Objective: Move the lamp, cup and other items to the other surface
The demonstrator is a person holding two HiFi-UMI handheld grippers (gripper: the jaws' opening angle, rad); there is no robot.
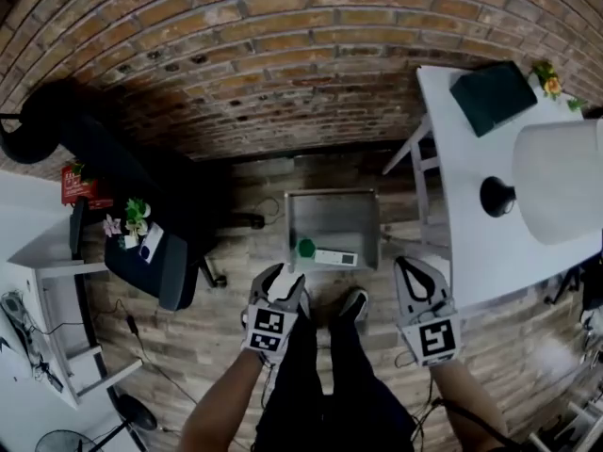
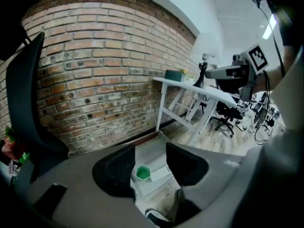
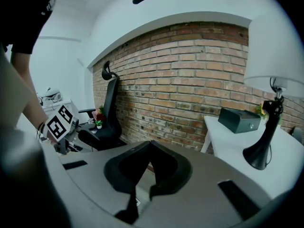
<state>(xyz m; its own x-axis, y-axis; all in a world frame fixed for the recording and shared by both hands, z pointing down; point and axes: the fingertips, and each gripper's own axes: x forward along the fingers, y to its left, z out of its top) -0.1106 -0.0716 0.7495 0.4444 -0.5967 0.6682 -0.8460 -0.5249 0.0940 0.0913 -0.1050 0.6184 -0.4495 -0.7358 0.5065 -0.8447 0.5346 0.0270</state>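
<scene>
The green cup (image 1: pixel 305 249) sits on the low grey worktop (image 1: pixel 330 210), dead ahead of the left gripper (image 1: pixel 285 281) and framed in the gap between its fingers (image 2: pixel 118 167). They stand apart with nothing in them. By the look of it the cup is the pick in hand, so come in low with one finger each side of its wall. Close softly on the middle and lift straight up, because a flat white item (image 1: pixel 336 258) lies just beside it on the far side from the left fingers and would be easy to nudge. The right gripper (image 1: pixel 415 269) has its fingers (image 3: pixel 164 172) pressed together, empty. The lamp (image 1: pixel 558 182) stands well off to their right on the white worktop (image 1: pixel 471 243). The count is one cup, one white item, one lamp, one dark box (image 1: pixel 492 95) — and one small flower sprig (image 1: pixel 548 78) beyond it.
</scene>
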